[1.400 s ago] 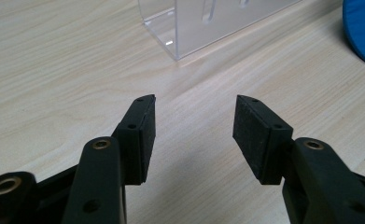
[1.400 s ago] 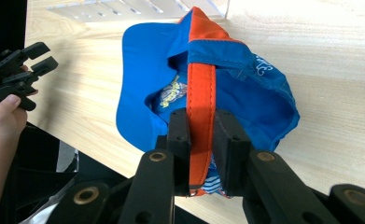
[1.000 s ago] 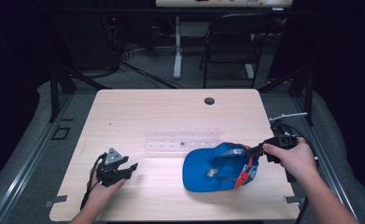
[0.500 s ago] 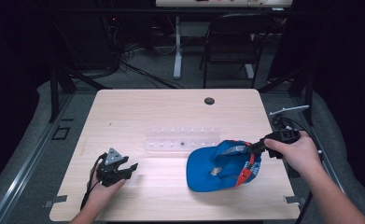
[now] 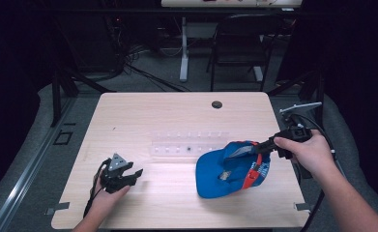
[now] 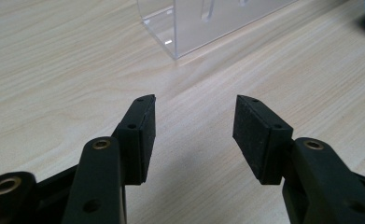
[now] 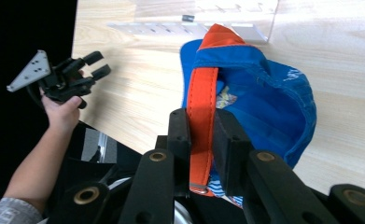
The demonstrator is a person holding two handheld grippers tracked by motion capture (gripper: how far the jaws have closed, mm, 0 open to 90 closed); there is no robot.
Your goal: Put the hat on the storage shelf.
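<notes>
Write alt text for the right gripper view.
The right gripper clamps its two black jaws on the orange strap of a blue cap above a light wooden table. At left, a hand holds the left gripper, jaws open; a clear plastic rack lies beyond the cap.

The left gripper (image 5: pixel 128 175) lies low at the near left of the table, held in the left hand (image 5: pixel 107 193), its jaws spread wide with nothing between the pads (image 6: pixel 145 135). The right hand (image 5: pixel 310 152) holds the right gripper (image 5: pixel 261 145) at the table's right edge, raised and pointing inward to the left, the forearm running in from the lower right corner. Its jaws are clamped tight on a thin orange strap (image 7: pixel 201 116), one pad (image 7: pixel 180 130) pressing on each side.
</notes>
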